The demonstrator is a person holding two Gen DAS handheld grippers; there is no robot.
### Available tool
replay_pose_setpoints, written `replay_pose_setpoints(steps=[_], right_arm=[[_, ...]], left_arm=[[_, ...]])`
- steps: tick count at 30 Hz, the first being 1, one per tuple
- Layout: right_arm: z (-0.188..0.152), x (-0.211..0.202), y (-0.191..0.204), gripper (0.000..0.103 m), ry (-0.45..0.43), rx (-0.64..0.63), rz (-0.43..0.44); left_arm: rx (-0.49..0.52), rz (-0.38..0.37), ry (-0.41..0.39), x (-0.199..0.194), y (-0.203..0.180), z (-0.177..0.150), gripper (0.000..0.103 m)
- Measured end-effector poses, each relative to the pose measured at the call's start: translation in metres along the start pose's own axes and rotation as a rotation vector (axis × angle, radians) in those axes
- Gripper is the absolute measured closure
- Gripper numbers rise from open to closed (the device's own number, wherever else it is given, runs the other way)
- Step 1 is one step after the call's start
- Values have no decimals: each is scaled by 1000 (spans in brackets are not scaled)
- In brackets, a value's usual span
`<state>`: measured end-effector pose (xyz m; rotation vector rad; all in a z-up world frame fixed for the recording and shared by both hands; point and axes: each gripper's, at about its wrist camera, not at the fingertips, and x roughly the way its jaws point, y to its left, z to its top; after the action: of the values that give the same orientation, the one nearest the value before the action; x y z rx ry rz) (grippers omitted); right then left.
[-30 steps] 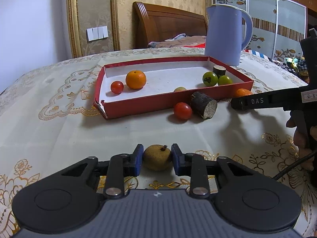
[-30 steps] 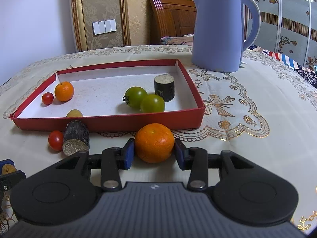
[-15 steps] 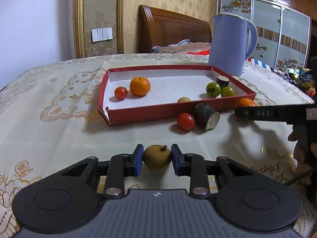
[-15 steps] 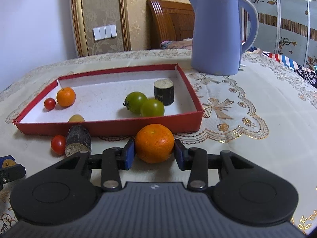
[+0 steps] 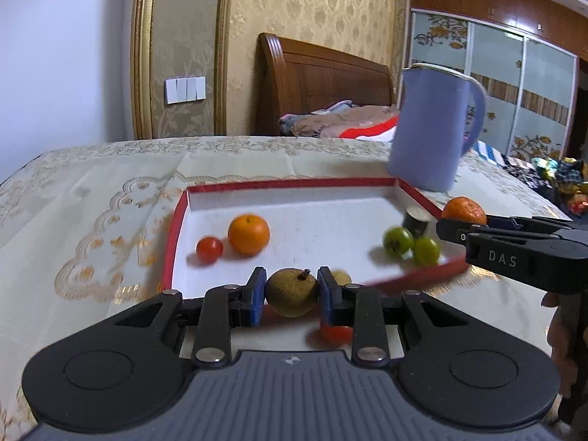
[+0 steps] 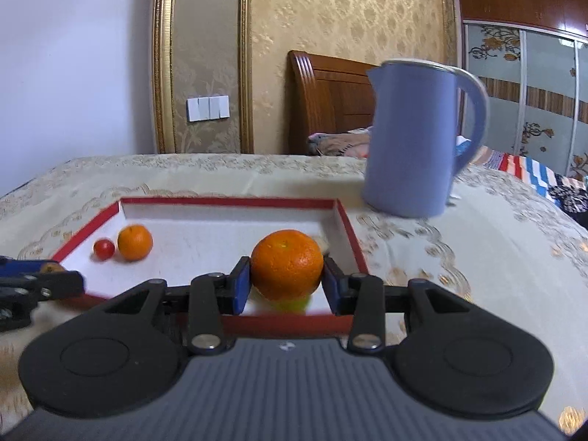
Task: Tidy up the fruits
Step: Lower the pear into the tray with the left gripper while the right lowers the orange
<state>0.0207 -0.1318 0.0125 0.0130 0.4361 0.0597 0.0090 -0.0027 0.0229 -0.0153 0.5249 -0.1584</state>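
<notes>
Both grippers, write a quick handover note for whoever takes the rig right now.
Left gripper: shut on the small brown pear-like fruit, carried at the near edge of the shallow red-rimmed box.
Right gripper: shut on the large orange, above the box's near right part.
Done: already in the box are a smaller orange, a small red tomato, two green tomatoes and a dark cylinder piece.
Left: set down both held fruits in the box; a red tomato lies outside, under the left gripper.
</notes>
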Motion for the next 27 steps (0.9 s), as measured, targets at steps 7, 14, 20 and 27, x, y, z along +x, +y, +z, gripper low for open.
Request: replay_pose_setpoints(steps=[7, 14, 20, 27], right_arm=[[14, 47, 24, 64, 21, -71, 17], [18, 85, 39, 64, 86, -109, 16], [16, 110, 38, 64, 148, -90, 4], [13, 117, 33, 64, 182, -60, 16]], left_arm=[[-34, 66, 26, 44, 7, 13, 74], [-50, 111, 67, 69, 16, 13, 74], [-74, 146, 102, 82, 26, 11, 74], [-77, 170, 106, 87, 29, 9, 73]])
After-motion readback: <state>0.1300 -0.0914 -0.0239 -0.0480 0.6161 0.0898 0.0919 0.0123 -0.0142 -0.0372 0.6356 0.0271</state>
